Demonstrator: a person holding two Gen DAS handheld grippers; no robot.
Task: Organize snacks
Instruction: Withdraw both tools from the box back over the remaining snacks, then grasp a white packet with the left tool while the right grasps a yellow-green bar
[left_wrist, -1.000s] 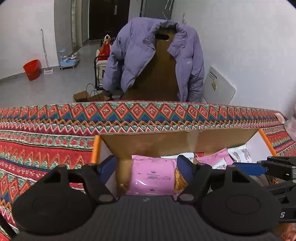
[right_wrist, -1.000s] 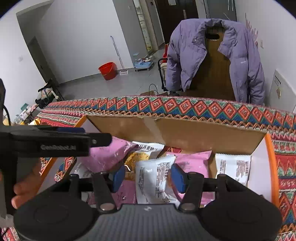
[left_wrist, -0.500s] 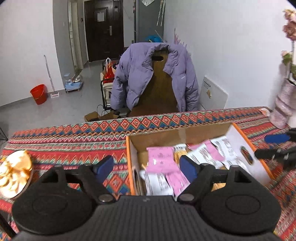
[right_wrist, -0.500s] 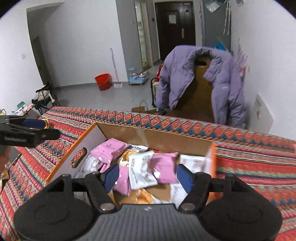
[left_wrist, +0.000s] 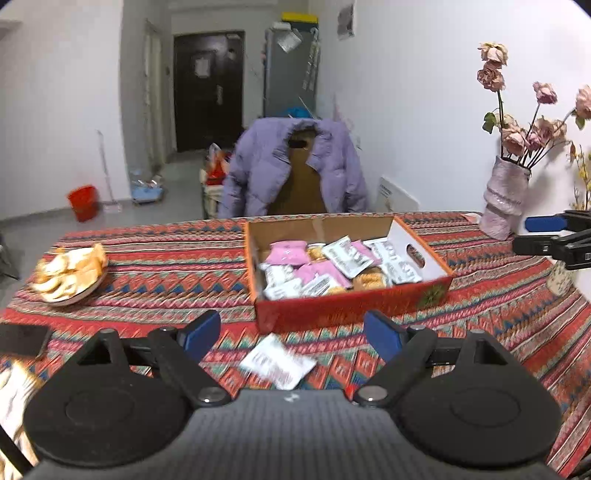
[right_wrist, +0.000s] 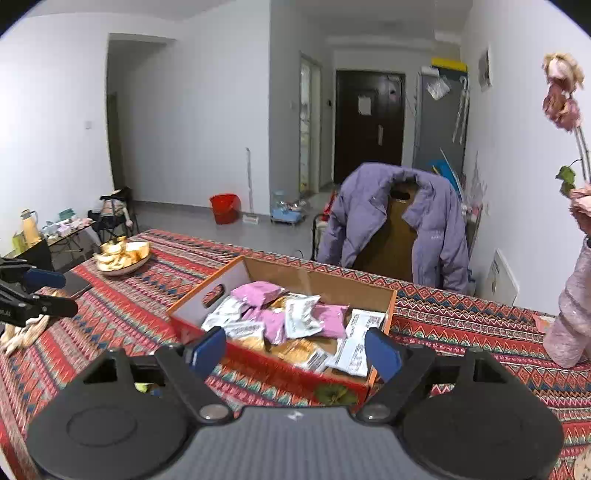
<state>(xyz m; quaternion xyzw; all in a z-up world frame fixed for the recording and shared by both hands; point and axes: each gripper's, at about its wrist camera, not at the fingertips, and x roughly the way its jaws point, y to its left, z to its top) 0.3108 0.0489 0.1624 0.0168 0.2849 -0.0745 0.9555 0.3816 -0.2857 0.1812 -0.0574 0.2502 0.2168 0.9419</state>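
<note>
1. Your left gripper has just been opening and now stands wide with nothing held; a white packet lies on the patterned cloth below the gap, just in front of the cardboard box. Come down carelessly and a pad may pin only the wrapper's edge, or shove it under the box wall.
2. Your right gripper has also just been opening — empty, aimed over the box's near wall. A low approach may clip that wall and slide the box.
3. The snack packets sit heaped loosely inside the box — dropping another on top may spill one over the rim.
4. The vase stands near your right side; a wide swing could topple it.
</note>
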